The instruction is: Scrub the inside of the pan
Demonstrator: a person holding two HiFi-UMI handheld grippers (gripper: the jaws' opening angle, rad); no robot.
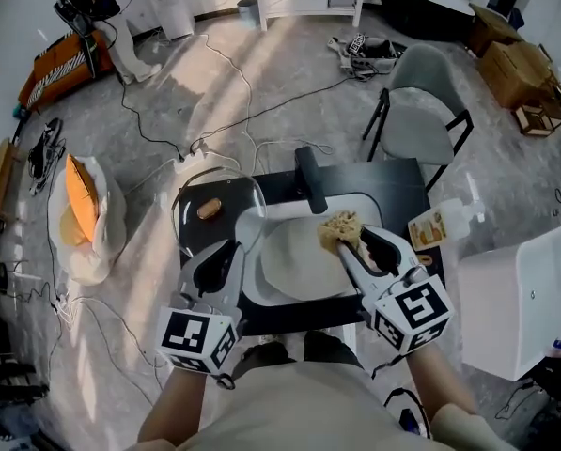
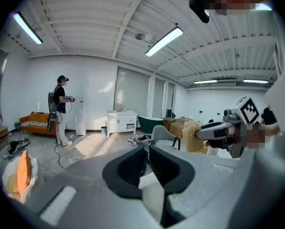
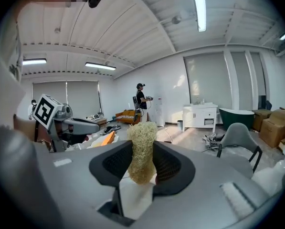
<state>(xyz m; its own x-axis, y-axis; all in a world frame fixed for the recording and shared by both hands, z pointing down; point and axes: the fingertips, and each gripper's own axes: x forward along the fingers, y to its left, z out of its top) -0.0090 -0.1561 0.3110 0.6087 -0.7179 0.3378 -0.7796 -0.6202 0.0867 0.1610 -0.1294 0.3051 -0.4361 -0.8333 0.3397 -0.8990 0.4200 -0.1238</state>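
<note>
1. Pan sits mid-surface, handle far. Right gripper jaws clamp scrubber over pan's far-right inside.
2. Left gripper jaws narrowly apart, empty, by left rim. Brace pan first.
3. Press down, circle whole base.

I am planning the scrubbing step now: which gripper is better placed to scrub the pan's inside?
Right. The right gripper holds the scrubber just over the pan; the left gripper is empty, at the pan's left rim.
</note>
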